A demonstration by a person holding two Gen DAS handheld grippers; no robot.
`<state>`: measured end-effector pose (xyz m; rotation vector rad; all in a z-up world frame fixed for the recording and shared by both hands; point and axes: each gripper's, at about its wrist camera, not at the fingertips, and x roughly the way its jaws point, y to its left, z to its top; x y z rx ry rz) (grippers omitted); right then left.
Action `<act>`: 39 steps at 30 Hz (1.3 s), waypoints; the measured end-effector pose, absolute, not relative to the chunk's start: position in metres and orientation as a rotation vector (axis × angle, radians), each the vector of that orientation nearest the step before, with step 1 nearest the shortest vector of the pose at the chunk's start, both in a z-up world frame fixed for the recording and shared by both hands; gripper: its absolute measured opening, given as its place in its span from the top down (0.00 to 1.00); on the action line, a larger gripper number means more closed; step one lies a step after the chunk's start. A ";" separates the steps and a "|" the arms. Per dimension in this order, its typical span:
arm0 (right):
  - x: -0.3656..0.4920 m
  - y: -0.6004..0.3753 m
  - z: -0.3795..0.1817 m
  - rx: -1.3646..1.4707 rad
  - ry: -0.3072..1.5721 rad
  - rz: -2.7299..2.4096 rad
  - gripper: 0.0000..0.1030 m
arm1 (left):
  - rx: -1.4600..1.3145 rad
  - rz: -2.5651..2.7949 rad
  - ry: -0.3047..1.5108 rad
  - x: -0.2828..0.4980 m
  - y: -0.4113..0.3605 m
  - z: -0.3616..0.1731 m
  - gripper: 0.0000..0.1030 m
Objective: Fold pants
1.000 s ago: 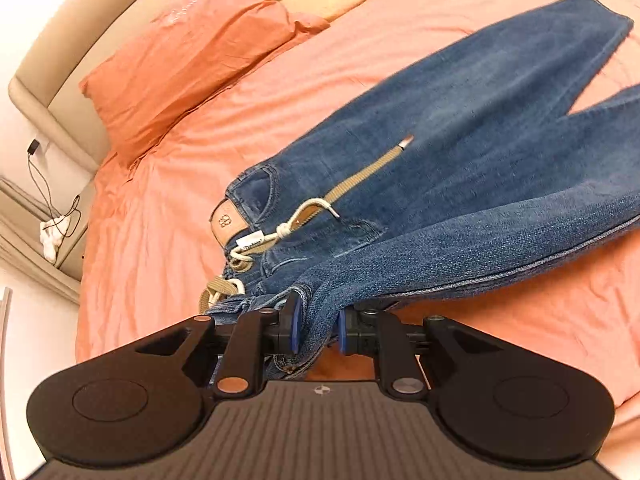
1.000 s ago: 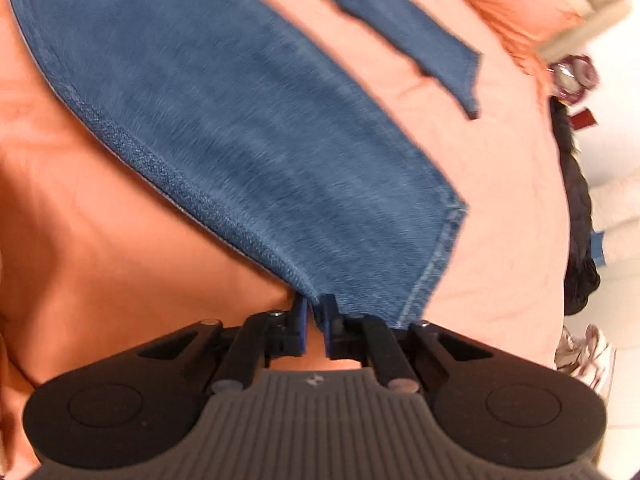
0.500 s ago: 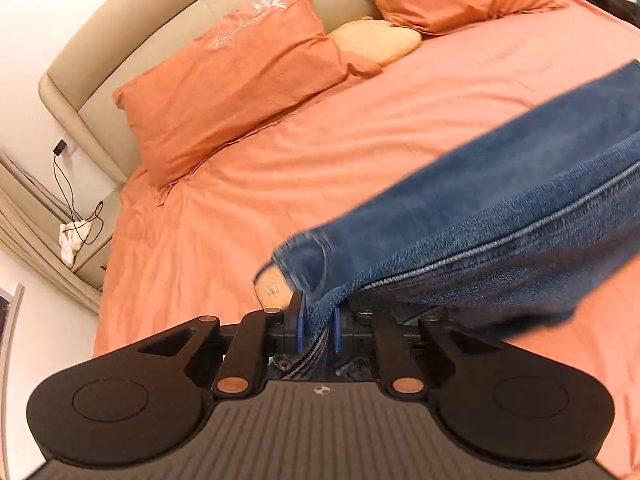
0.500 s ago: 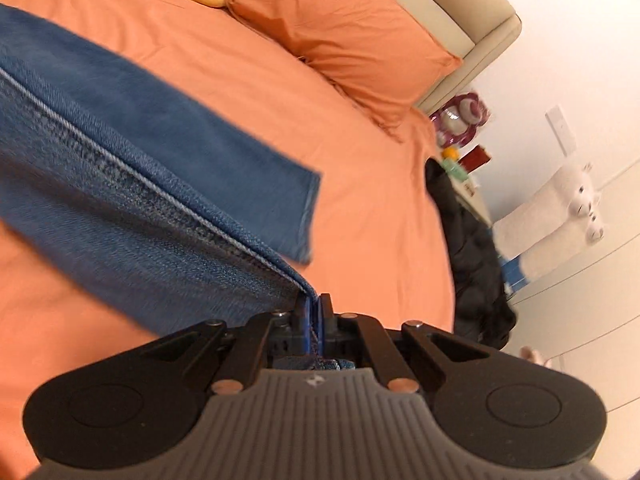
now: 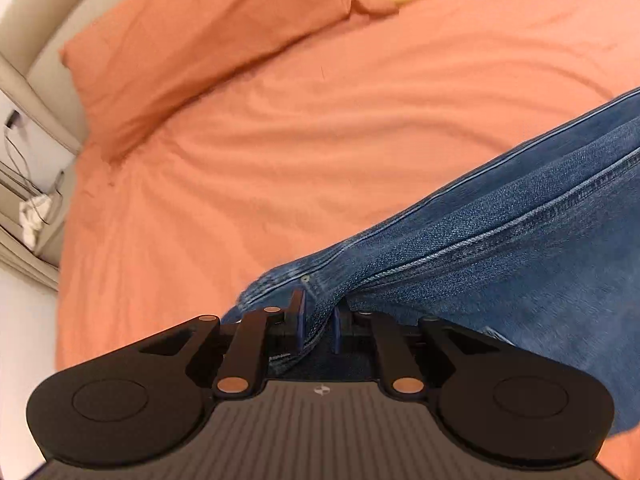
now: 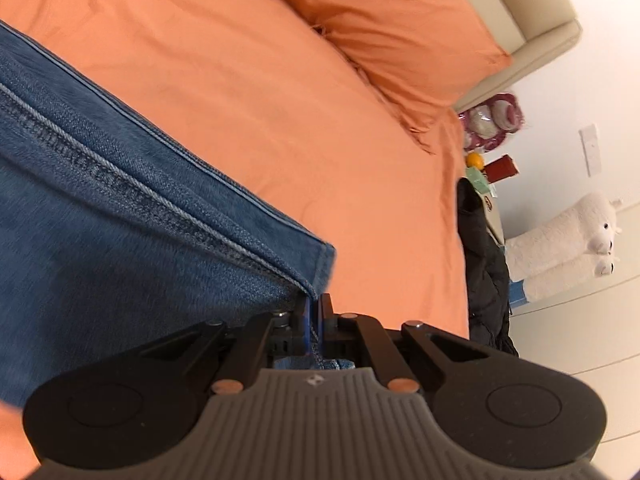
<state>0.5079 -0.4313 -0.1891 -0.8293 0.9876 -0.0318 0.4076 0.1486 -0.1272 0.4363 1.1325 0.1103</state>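
Both wrist views closely share the bed (image 5: 280,140).

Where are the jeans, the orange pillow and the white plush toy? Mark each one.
jeans (image 5: 520,248): left wrist view, on the side seam.
orange pillow (image 6: 400,32): right wrist view, on its middle.
white plush toy (image 6: 560,236): right wrist view, on its body.
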 end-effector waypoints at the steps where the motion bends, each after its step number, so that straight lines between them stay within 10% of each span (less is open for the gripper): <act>1: 0.515 -0.428 -0.197 -0.832 0.996 -0.031 1.00 | 0.438 0.106 1.147 0.413 0.151 -0.135 0.86; 8: 0.550 -0.426 -0.237 -0.802 1.054 0.013 0.98 | 0.458 0.050 1.176 0.426 0.160 -0.171 0.76; 10: 0.551 -0.432 -0.235 -0.760 1.046 0.034 0.72 | 0.464 0.026 1.165 0.424 0.162 -0.171 0.73; 12: 0.554 -0.436 -0.228 -0.726 1.012 0.068 0.57 | 0.466 -0.011 1.143 0.420 0.163 -0.167 0.54; 14: 0.552 -0.441 -0.220 -0.705 0.996 0.110 0.57 | 0.470 -0.035 1.108 0.414 0.163 -0.159 0.16; 15: 0.552 -0.443 -0.216 -0.698 1.002 0.136 0.57 | 0.481 -0.045 1.090 0.411 0.162 -0.155 0.15; 30: 0.539 -0.357 -0.237 -0.855 1.020 0.539 0.57 | 0.496 -0.094 1.153 0.416 0.185 -0.170 0.18; 32: 0.543 -0.347 -0.242 -0.860 1.030 0.536 0.59 | 0.435 -0.083 1.172 0.424 0.188 -0.176 0.33; 35: 0.546 -0.336 -0.248 -0.801 1.098 0.564 1.00 | 0.401 0.002 1.150 0.429 0.187 -0.178 0.69; 39: 0.529 -0.323 -0.248 -0.897 1.053 0.559 1.00 | 0.417 0.029 1.100 0.416 0.181 -0.174 0.79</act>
